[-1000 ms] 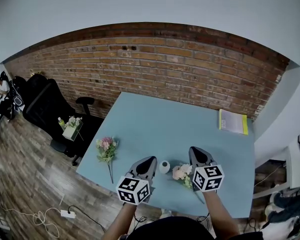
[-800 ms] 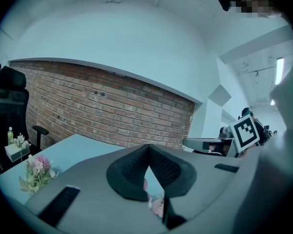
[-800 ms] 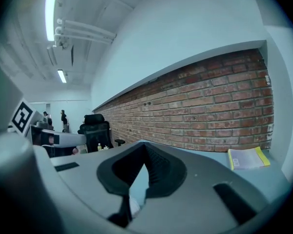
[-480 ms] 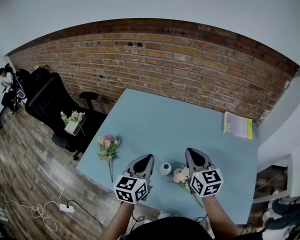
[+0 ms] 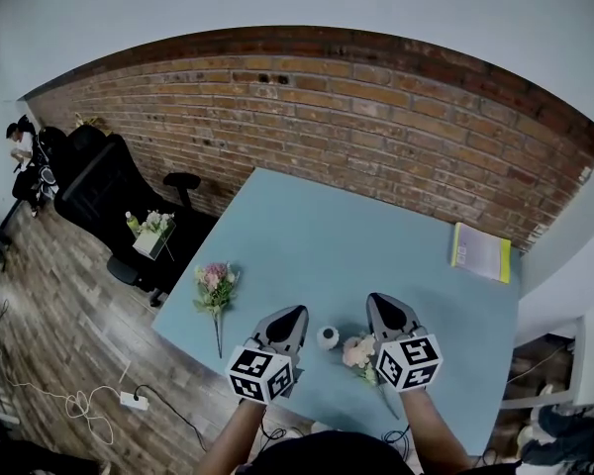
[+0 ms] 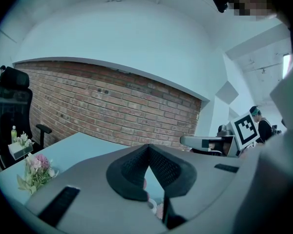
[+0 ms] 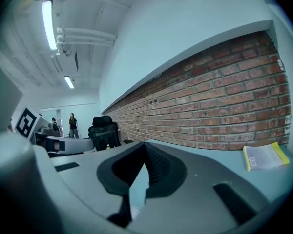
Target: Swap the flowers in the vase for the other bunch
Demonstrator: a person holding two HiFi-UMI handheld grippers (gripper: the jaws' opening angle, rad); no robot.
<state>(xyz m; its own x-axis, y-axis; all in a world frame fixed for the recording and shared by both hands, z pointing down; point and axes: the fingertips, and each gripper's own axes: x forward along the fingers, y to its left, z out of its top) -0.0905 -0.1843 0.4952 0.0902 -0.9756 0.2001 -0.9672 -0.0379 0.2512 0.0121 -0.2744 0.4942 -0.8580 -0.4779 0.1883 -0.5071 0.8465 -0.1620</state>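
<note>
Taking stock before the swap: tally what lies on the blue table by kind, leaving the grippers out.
Flower bunches: 2 (pink and purple bunch, pale pink bunch)
Vases: 1 (white vase)
Booklets: 1 (yellow booklet)
Total: 4

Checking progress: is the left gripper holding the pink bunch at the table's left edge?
No, the pink bunch lies on the table, apart from the left gripper, which is shut and empty.

left gripper [image 5: 293,315], right gripper [image 5: 380,303] — grey | black fingers [image 6: 129,172] | cubes [image 5: 262,374] (square markers)
</note>
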